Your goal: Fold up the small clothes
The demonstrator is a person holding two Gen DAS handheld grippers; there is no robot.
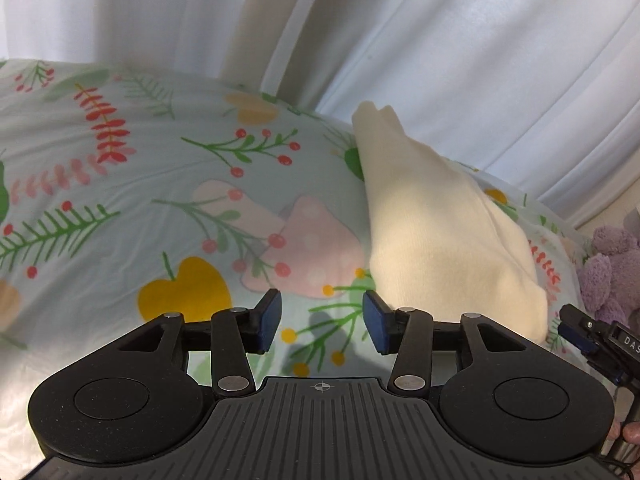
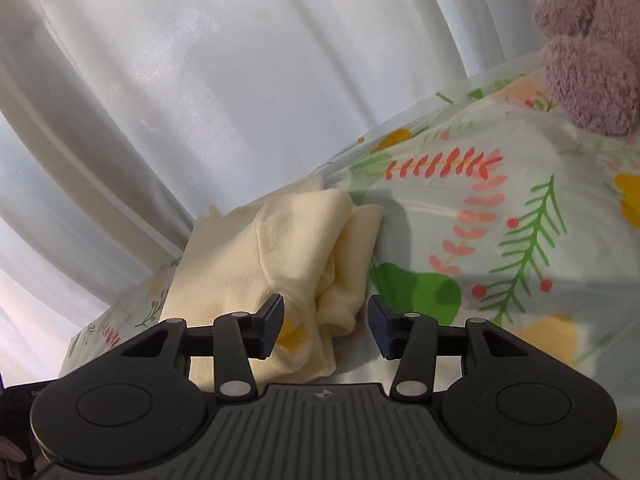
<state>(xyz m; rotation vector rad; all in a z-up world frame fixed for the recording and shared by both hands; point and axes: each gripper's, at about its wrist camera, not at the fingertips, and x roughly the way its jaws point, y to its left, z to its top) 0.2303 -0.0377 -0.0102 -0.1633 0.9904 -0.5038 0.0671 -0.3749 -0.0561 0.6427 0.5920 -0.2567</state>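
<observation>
A cream-yellow small garment lies folded in a long bundle on the floral bedsheet, to the right of and beyond my left gripper. The left gripper is open and empty, above the sheet. In the right wrist view the same garment lies bunched in layers just ahead of my right gripper, which is open and empty, its left finger over the cloth's near edge. The right gripper also shows at the right edge of the left wrist view.
White curtains hang behind the bed along its far edge. A purple plush toy sits on the sheet at the right; it also shows in the right wrist view. Bare floral sheet stretches right of the garment.
</observation>
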